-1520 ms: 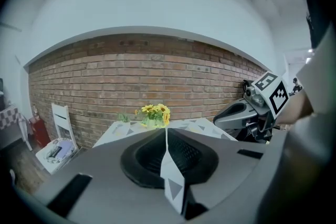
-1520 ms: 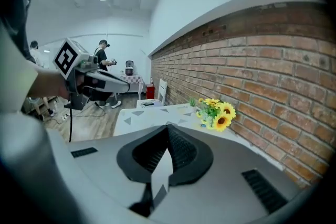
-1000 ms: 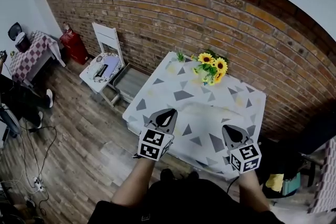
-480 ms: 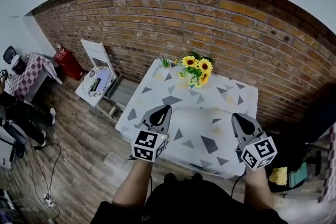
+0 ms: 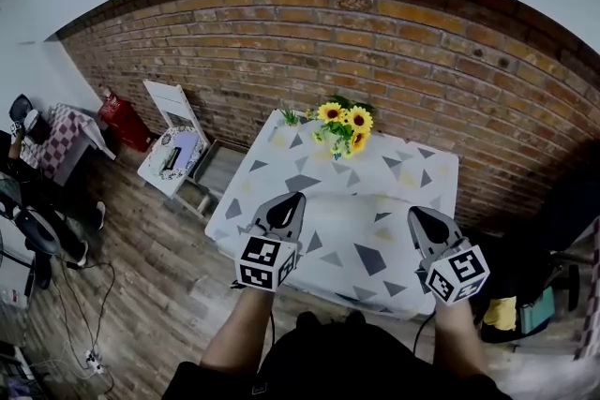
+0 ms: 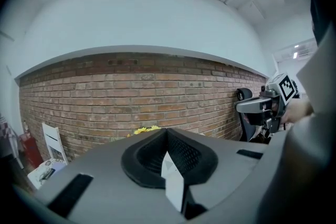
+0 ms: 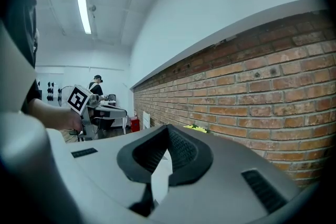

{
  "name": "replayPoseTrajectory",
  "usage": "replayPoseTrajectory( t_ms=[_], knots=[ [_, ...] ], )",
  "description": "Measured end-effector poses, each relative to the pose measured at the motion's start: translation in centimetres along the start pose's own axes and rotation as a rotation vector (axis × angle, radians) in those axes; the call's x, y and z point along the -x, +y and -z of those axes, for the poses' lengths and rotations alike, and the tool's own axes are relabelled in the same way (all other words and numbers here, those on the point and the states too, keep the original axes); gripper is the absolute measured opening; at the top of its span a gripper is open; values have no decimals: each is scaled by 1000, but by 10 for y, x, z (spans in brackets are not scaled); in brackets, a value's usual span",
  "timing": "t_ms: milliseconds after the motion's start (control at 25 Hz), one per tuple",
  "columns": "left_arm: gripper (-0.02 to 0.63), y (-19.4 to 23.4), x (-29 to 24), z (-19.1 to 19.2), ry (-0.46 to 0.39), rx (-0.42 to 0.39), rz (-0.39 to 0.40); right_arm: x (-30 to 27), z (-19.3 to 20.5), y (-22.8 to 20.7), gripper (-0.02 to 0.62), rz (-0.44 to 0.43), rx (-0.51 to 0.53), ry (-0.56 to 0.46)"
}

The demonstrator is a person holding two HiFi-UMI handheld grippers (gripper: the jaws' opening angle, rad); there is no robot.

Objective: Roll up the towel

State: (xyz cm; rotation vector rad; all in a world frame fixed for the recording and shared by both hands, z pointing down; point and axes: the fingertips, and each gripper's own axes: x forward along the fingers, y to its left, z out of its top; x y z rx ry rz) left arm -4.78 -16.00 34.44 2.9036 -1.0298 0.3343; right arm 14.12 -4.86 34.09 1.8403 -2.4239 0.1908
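Observation:
The towel (image 5: 373, 196) looks like a long pale ridge lying across the table (image 5: 272, 166), which has a white cloth with grey triangles. Whether it is a roll or a fold I cannot tell. My left gripper (image 5: 292, 198) hovers over the near left part of the table, just short of the ridge's left end. My right gripper (image 5: 413, 212) hangs near the right end, a little nearer to me. Both point almost level toward the brick wall. The left gripper (image 6: 167, 131) and the right gripper (image 7: 168, 127) have their jaws together, with only a pale sliver in the slit.
A vase of sunflowers (image 5: 342, 122) stands at the table's far edge against the brick wall. A white chair (image 5: 178, 143) with items on its seat is left of the table. Further left are a red cylinder (image 5: 117, 112), a checked table (image 5: 58, 131) and cables (image 5: 92, 353) on the floor.
Both grippers have risen a little above the table's near edge, the right one more. The head view has swung, so the table sits lower and more centred in the picture.

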Motion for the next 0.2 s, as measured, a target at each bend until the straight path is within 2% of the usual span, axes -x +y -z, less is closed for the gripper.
replayPoseTrajectory(
  t_ms=[200],
  knots=[
    [18,-4,-4,1,13,7,-17,2,5,-5,14,-26,-11,14]
  ],
)
